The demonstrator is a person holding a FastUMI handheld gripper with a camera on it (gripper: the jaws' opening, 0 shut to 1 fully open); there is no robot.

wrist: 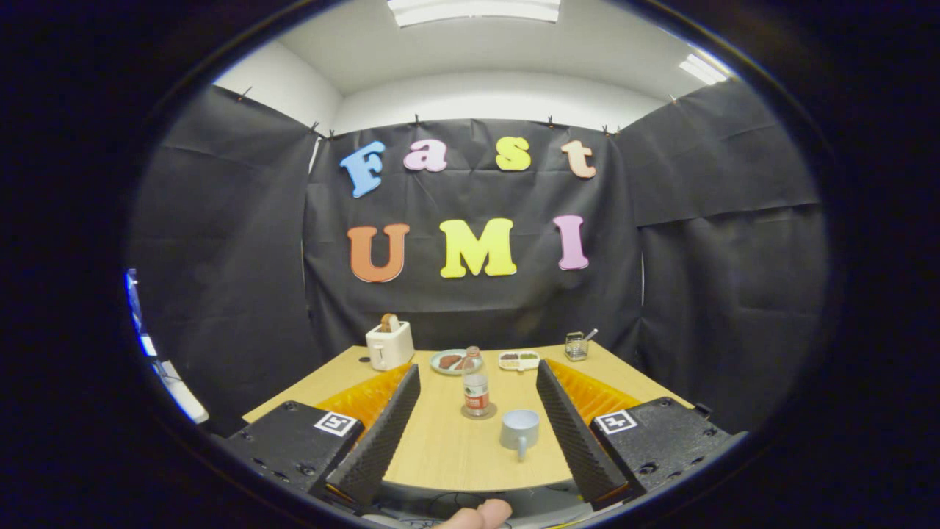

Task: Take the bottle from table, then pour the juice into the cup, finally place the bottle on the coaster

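My gripper (477,386) is showing black ribbed fingers (569,430) backed orange; pale blue cup (519,429), red-labelled bottle (476,388), white toaster (389,345).

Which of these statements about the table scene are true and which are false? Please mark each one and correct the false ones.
1. The tongs are open and hold nothing. True.
2. The bottle lies on its side. False: it stands upright on a round coaster.
3. The cup stands nearer to the tongs than the bottle. True.
4. The toaster is black. False: it is white, with toast in it.
5. A plate lies beyond the bottle. True.
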